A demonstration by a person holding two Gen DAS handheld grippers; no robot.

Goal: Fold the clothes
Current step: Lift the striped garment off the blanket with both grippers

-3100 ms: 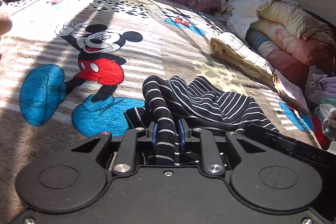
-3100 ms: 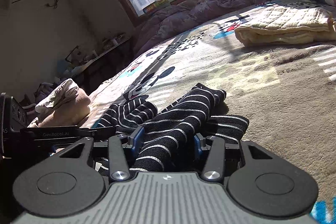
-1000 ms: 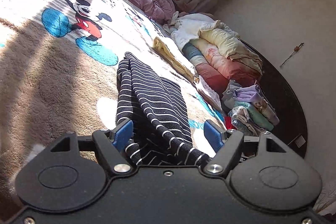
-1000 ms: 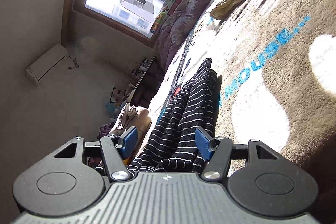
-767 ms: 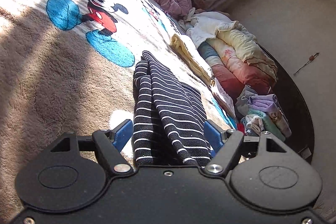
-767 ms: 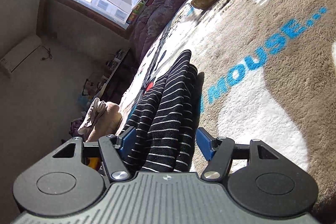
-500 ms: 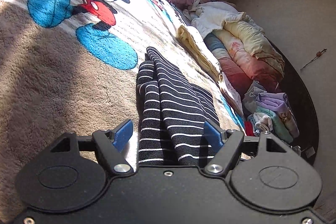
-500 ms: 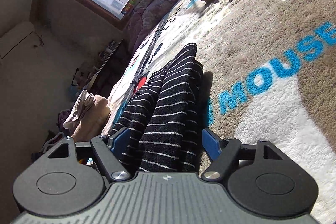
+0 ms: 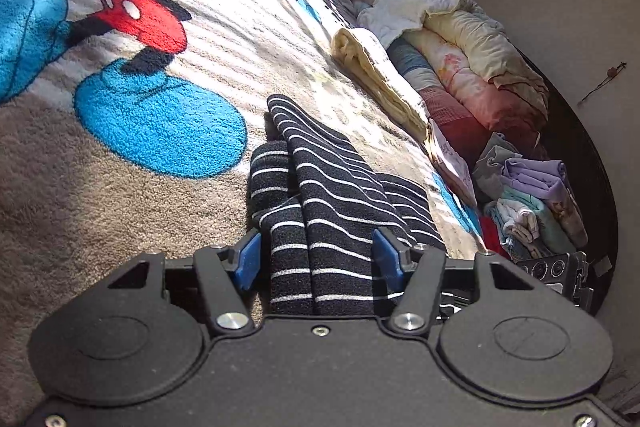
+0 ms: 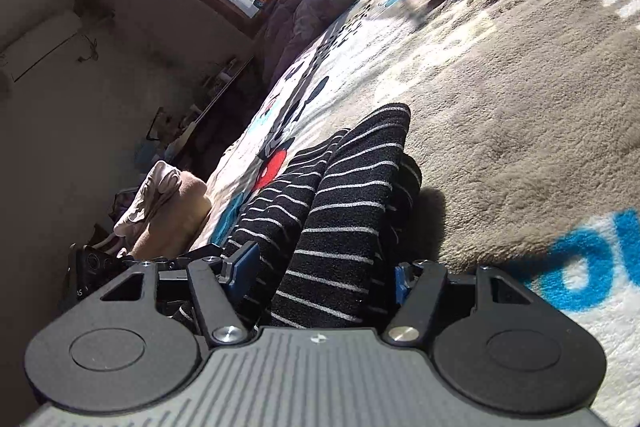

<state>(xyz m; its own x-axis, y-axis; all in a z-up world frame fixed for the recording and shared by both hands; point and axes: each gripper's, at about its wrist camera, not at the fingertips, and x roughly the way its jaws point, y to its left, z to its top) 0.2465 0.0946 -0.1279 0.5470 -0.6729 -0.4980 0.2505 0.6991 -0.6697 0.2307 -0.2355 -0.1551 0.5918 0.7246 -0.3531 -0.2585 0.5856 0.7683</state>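
Both my claws, which pinched the black white-striped knit garment [image 9: 320, 195] three seconds ago, now stand spread, blue pads clear of the cloth on either side. My left claw [image 9: 318, 259] straddles one end of the garment with its jaws apart; my right claw [image 10: 320, 273] straddles it likewise, jaws apart, nothing gripped. The garment lies on the plush grey cartoon-mouse blanket [image 9: 100, 187] covering the bed, gathered into a long narrow band of several overlapping lengthwise layers, and it runs away from both claws toward the blanket's middle.

Landmark: the garment. Beyond its far end and to one side lies a folded cream quilted blanket [image 9: 376, 75]; past that, a stack of rolled bedding in cream, pink and maroon [image 9: 472, 67]; nearer, beside the garment's flank, a pile of small folded clothes in lilac and mint [image 9: 536, 195]. In the right view a tan bundle of cloth [image 10: 168, 207] sits off the garment's other flank.

Judgement: the band looks lengthwise-folded but uneven, with one ridge riding higher than the rest. Whether a crosswise fold is wanted or the piece is finished I cannot settle. If it is handled again, each claw should take all layers at matching corners, keep the edges level, and lay the cloth down flat instead of dropping it, since loose knit slumps and skews.
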